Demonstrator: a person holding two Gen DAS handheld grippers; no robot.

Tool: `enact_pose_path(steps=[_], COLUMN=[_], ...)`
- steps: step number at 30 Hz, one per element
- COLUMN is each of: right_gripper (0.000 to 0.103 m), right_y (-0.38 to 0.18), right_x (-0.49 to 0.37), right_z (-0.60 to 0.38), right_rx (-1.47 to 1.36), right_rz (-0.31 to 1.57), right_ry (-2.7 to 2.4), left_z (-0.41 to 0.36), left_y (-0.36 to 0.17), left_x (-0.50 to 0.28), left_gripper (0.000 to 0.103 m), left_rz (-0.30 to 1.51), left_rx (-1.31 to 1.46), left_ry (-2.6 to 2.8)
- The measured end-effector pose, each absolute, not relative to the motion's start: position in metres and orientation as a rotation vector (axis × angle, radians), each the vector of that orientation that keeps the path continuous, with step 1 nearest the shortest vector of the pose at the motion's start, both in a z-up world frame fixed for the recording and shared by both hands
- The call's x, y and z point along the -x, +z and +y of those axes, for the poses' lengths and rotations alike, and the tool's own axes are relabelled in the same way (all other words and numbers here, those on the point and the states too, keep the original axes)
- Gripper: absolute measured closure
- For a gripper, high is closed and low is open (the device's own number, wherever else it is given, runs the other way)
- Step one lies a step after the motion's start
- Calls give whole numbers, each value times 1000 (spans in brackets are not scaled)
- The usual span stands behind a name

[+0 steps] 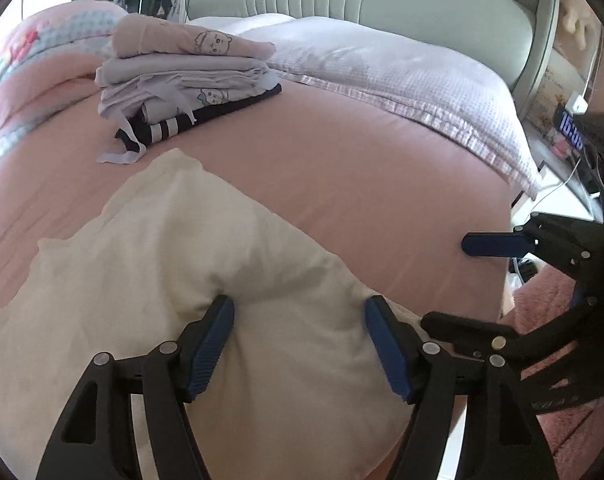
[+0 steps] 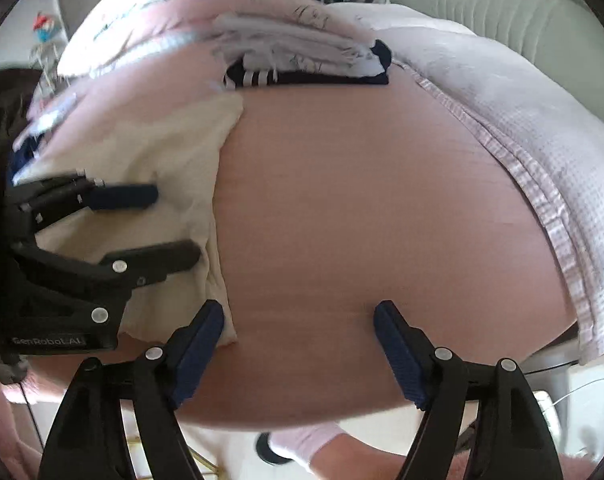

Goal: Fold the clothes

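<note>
A cream garment (image 1: 161,240) lies rumpled on the pink bed sheet (image 1: 362,184). My left gripper (image 1: 298,312) stands over its near end, jaws wide apart, both blue fingertips (image 1: 221,312) dug down into the cloth, which bulges between them without being pinched. The right wrist view shows this gripper (image 2: 177,224) from the side, resting on the garment (image 2: 161,148). My right gripper (image 2: 297,308) is open above the bare sheet (image 2: 362,200) just right of the garment; its left finger sits at the cloth's edge. The left wrist view has it (image 1: 444,282) at the right.
A stack of folded clothes (image 1: 189,80) stands further up the bed, also visible as the stack (image 2: 302,52). A white waffle blanket (image 1: 402,80) lies at the right by the grey headboard (image 1: 382,0). A pink quilt (image 1: 41,60) is at the left. A foot (image 2: 302,444) stands below the bed's edge.
</note>
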State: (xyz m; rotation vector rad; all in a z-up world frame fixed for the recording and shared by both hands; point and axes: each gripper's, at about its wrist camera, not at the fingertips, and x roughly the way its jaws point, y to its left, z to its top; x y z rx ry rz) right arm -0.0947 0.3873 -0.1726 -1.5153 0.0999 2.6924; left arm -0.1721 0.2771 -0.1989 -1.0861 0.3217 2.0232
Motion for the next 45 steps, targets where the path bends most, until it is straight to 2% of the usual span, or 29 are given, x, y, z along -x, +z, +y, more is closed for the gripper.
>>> enact_pose_path(steps=[3,9,12,15,16,18,20,23,26,29,32,34,35,37,39,44,45], right_gripper=[26,26,24,24,24,24,24,24,24,24,24,24,24,24,24,24,24], right_y=[-166,-162,-179,-170,-167,-155,-143,-139,-144,-168,-163,-152,-144,-132,-128,-155,-158], right_x=[90,104,111,103,101,96,98,111,114,121,121,118,120,128,151,200,212], right_z=[386,349,354,378,386,409,402,351,306,285,328,353,362,354,319,229,228], right_rx=[1462,1400,1506,1435,1409,1383,1313,1332,1421,1546,1537,1473,1471,1453,1505,1629,1632], right_rz=[39,-168,-154,-200,-215,18,114,-15,-103,-337,-145,-65,67,120,-29,-581,-583], right_ry=[2714,2816,2718,2518,2451,2491,2586,2742,2832,2670,2528,2462,2501,2591,2701,2739,2751], left_z=[257,227,201,147,124,78,74,78,100,88,53,14,-2,-19,-20,10,19], left_y=[-183,-178,-198,-188,-183,-173,-175,-182,-194,-194,-186,-178,-175,-170,-167,-177,-183], left_x=[169,144,145,140,141,146,146,144,134,137,144,154,158,165,167,188,196], left_gripper=[36,36,35,34,35,35,35,35,35,33,34,34,34,34,34,34,34], left_rz=[238,408,471,382,286,15,-20,6,160,244,305,253,211,167,172,229,252], left_rx=[1111,1112,1247,1287,1316,1351,1343,1334,1288,1334,1401,1445,1457,1434,1364,1254,1260], left_ry=[2082,2242,2254,2284,2322,2398,2418,2434,2395,2422,2504,2548,2546,2521,2477,2378,2366])
